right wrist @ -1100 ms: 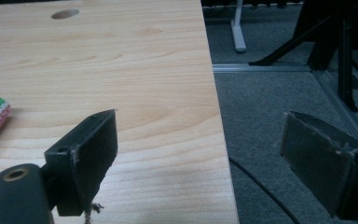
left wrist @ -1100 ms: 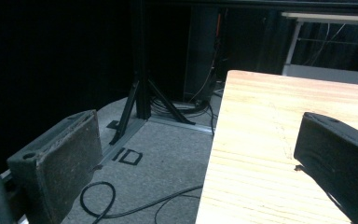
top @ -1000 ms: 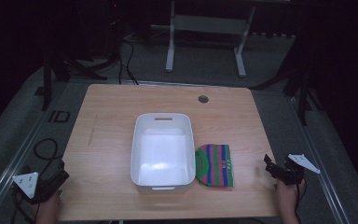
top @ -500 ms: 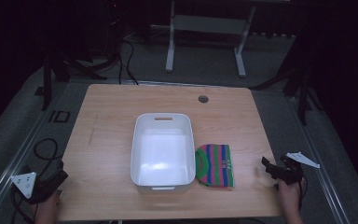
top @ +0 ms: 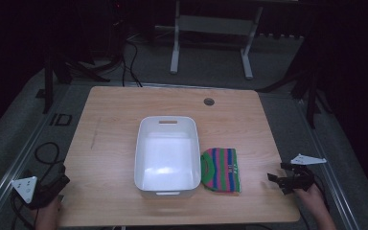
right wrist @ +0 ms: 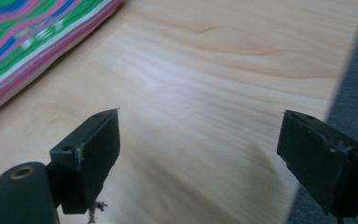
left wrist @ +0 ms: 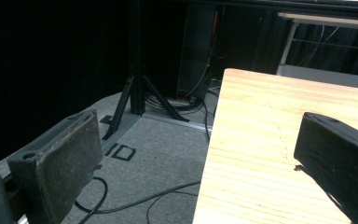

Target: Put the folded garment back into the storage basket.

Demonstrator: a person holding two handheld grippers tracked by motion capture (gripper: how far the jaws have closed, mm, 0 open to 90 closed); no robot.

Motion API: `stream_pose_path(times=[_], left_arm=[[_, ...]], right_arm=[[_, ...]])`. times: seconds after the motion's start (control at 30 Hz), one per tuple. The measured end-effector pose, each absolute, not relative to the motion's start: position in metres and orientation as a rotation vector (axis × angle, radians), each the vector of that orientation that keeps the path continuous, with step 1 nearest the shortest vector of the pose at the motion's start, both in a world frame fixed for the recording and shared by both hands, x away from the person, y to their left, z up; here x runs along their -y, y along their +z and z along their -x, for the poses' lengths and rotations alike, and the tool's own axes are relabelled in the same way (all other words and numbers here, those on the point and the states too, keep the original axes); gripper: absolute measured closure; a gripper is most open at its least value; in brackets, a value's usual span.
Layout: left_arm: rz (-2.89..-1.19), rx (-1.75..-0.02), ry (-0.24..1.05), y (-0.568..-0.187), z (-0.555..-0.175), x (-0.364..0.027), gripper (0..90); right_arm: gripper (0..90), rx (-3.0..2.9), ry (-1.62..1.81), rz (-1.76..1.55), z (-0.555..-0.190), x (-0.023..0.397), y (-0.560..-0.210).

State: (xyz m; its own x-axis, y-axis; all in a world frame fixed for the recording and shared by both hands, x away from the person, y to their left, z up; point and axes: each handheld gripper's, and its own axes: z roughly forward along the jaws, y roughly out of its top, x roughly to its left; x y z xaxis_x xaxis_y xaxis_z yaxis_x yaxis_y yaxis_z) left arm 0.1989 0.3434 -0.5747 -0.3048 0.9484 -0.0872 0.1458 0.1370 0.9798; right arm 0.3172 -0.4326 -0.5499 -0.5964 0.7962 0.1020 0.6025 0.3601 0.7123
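A white plastic bin stands empty in the middle of the wooden table. A folded cloth with green, pink and blue stripes lies flat against the bin's right side; its edge shows at top left in the right gripper view. My left gripper hovers at the table's front left corner, open and holding nothing. My right gripper is at the front right edge, open and empty, a short way right of the cloth.
A small round hole sits in the table near its far edge. Cables and a black stand are on the grey floor left of the table. A white frame stands behind it.
The right gripper has shifted a little left, towards the striped cloth. The left gripper has barely moved.
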Motion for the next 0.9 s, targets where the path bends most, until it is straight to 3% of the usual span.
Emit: stream_pose_path(times=[0.3, 0.9], left_arm=[[-1.088, -1.603, 1.243, -0.575, -0.199, -0.344, 1.4], [-1.094, -1.597, 1.234, -0.575, -0.199, -0.345, 1.4]], right_arm=[[13.2, -2.739, 0.928, -0.95, -0.326, 0.413, -0.541], [13.9, -3.013, 0.747, -0.687, -0.334, 0.384, -0.53]])
